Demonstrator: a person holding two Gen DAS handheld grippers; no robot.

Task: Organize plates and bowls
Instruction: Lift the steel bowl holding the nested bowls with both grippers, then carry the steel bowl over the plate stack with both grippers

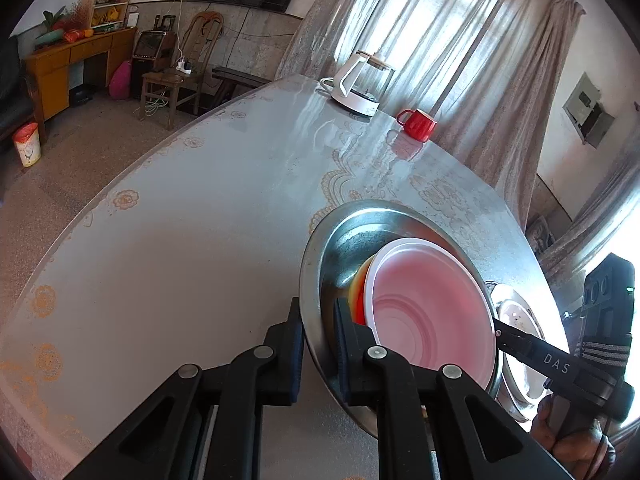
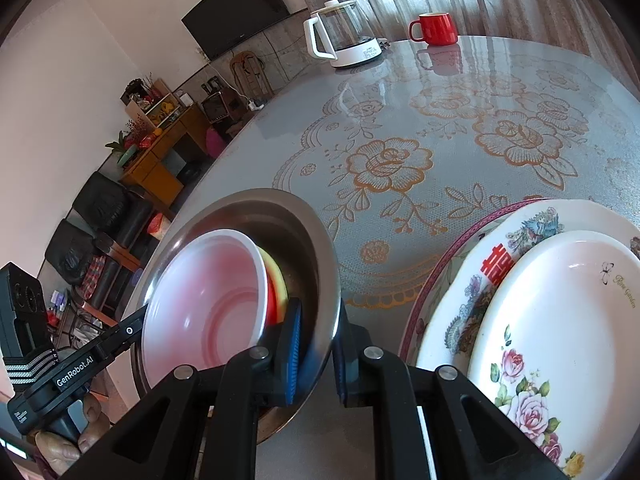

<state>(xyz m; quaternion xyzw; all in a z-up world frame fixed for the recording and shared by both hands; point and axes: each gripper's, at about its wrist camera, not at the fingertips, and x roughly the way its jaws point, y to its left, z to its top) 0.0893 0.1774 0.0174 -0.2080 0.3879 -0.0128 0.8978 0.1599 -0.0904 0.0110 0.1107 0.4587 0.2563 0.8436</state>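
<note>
A large steel bowl (image 1: 344,240) holds a white plastic bowl with a pink inside (image 1: 432,312), nested over a red and yellow bowl (image 1: 356,292). My left gripper (image 1: 318,336) is shut on the steel bowl's near rim. My right gripper (image 2: 316,344) is shut on the opposite rim of the same steel bowl (image 2: 304,232), with the white bowl (image 2: 208,304) inside. The bowl looks tilted and lifted off the table. A stack of flowered plates (image 2: 532,320) lies to the right in the right wrist view.
A round table with a glossy floral cover (image 2: 400,152) carries a white kettle (image 2: 340,36) and a red mug (image 2: 436,28) at its far side. A steel dish (image 1: 516,316) lies behind the bowl. Chairs and a wooden desk (image 1: 76,64) stand beyond the table.
</note>
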